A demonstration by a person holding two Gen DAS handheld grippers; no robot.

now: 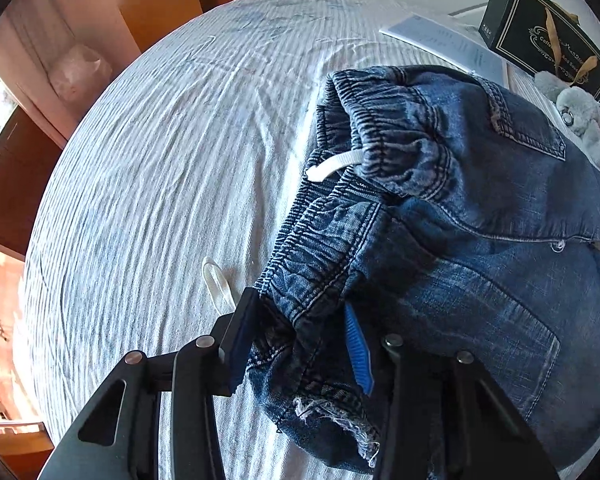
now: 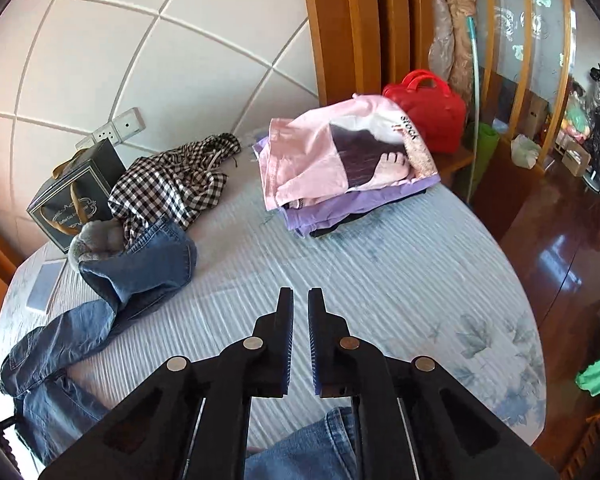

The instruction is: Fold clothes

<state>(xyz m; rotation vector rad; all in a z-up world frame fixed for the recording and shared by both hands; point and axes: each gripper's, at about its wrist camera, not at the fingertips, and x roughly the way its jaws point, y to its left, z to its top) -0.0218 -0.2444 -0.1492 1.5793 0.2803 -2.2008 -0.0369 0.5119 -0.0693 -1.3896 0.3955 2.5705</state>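
Note:
Blue denim jeans (image 1: pixel 440 248) with an elastic waistband and white drawstring lie bunched on the striped bed sheet (image 1: pixel 160 160). My left gripper (image 1: pixel 300 320) is shut on the jeans' waistband edge, denim filling the gap between the blue pads. In the right wrist view the jeans' legs (image 2: pixel 100 312) trail along the left side of the bed. My right gripper (image 2: pixel 301 300) hovers over the bare sheet (image 2: pixel 380 280), fingers nearly together with a narrow gap and nothing between them.
A pile of folded clothes (image 2: pixel 340 160) with a pink top sits at the bed's far side, by a red bag (image 2: pixel 432 108). A checked garment (image 2: pixel 172 184), grey plush toy (image 2: pixel 96 240), black gift box (image 2: pixel 72 196) and paper (image 2: pixel 46 284) lie at left.

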